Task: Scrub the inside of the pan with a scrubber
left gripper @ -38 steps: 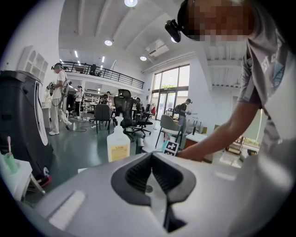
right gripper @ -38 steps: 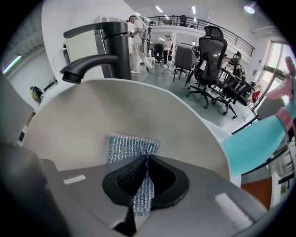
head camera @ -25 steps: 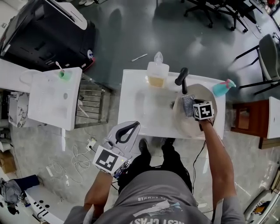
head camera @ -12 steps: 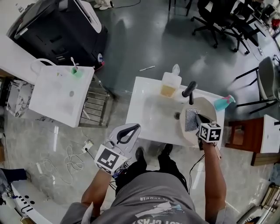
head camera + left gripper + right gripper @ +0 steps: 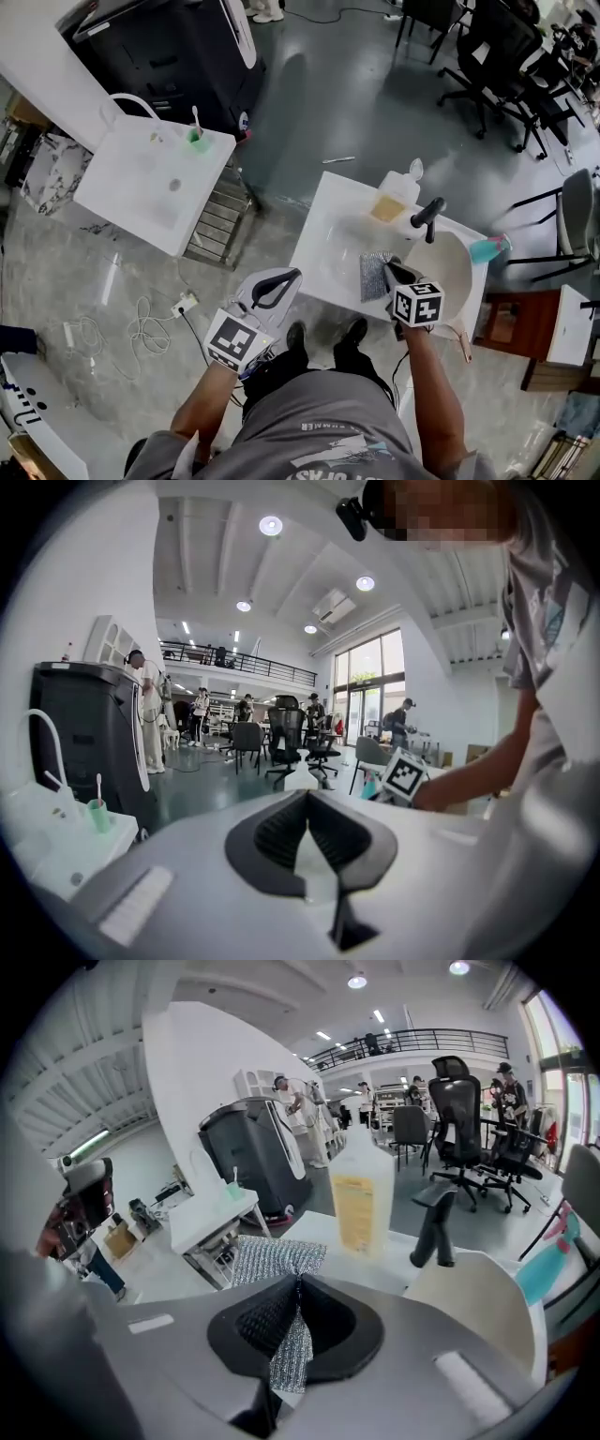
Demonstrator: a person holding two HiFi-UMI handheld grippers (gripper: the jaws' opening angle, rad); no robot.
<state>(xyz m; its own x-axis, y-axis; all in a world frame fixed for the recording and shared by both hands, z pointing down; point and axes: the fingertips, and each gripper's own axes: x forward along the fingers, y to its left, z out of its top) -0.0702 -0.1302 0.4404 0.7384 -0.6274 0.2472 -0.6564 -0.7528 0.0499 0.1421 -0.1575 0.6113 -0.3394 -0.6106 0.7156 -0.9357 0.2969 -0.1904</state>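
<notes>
With right arm (image 5: 428,394) outstretched, right tongs (image 5: 387,272) clamp the scrubber (image 5: 373,277) beside the pan (image 5: 454,267); left tongs (image 5: 289,275) sit low, closed empty.

White sink top (image 5: 323,220) stands on grey floor, basin sunk in the middle. Far edge: clear bottle (image 5: 394,200) of yellowish liquid, black faucet (image 5: 428,217) just beside it. Right end: cream pan (image 5: 455,272), teal spray bottle (image 5: 489,249) just past its far rim at the top's edge.
</notes>
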